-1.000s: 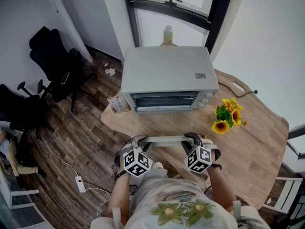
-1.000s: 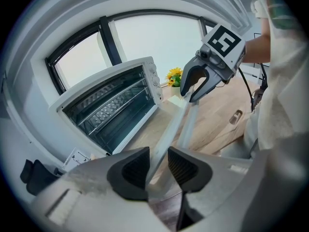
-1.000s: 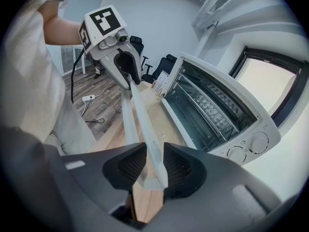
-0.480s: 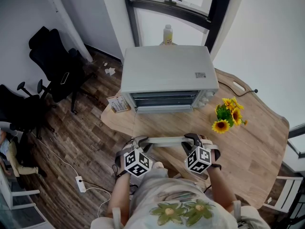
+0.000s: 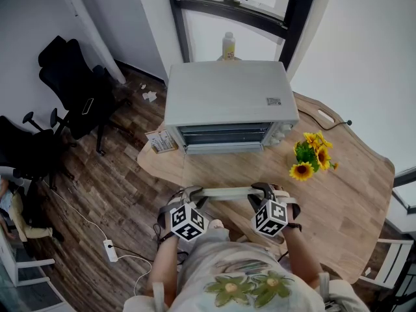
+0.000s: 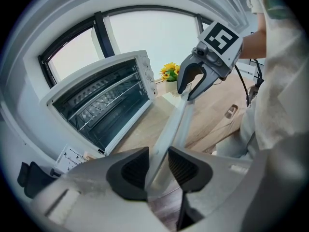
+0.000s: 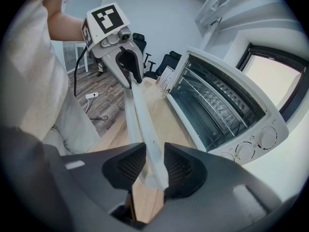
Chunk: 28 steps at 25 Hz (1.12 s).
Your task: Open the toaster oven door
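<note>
The white toaster oven (image 5: 224, 96) stands at the back of the wooden table (image 5: 351, 194). Its glass door is swung down toward me, and the dark inside with its wire rack (image 6: 104, 100) shows. The pale door handle (image 5: 224, 192) runs level between my two grippers. My left gripper (image 5: 195, 197) is shut on the handle's left end (image 6: 176, 124), and the bar passes between its pads. My right gripper (image 5: 257, 194) is shut on the right end (image 7: 142, 115). Each gripper view shows the other gripper, the right one (image 6: 193, 83) and the left one (image 7: 128, 66), at the bar's far end.
A bunch of sunflowers (image 5: 311, 156) stands right of the oven by its knobs (image 7: 253, 146). A bottle (image 5: 229, 47) sits behind the oven. A printed card (image 5: 161, 142) leans at the oven's left. Black office chairs (image 5: 71, 83) and a power strip (image 5: 108, 250) are on the floor to the left.
</note>
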Motion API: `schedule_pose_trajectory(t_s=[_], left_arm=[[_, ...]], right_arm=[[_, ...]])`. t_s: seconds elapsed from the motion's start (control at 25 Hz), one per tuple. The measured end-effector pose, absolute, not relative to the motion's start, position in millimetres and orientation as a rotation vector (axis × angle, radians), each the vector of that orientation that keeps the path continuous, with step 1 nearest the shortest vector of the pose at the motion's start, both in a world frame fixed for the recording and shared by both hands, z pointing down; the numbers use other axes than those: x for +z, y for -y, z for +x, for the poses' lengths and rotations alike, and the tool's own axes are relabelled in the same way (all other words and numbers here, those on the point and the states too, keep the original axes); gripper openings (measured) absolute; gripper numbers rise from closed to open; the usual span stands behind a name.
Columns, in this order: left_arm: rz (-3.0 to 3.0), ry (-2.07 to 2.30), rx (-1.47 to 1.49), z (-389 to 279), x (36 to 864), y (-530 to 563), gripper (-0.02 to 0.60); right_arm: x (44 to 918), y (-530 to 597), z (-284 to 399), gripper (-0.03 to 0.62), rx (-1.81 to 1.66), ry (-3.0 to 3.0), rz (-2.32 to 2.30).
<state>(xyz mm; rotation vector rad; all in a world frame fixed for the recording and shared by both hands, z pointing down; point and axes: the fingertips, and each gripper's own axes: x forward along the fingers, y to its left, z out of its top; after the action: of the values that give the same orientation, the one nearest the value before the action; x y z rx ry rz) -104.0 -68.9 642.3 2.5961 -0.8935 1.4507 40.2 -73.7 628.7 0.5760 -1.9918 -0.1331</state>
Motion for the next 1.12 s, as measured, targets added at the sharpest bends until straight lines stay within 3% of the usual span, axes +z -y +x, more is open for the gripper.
schedule_pose_trajectory(t_s=[1.12], left_arm=[[2.552, 0.798, 1.540, -101, 673, 57, 0.140]], right_arm=[[658, 63, 42, 0.127, -0.118, 1.949, 0.518]])
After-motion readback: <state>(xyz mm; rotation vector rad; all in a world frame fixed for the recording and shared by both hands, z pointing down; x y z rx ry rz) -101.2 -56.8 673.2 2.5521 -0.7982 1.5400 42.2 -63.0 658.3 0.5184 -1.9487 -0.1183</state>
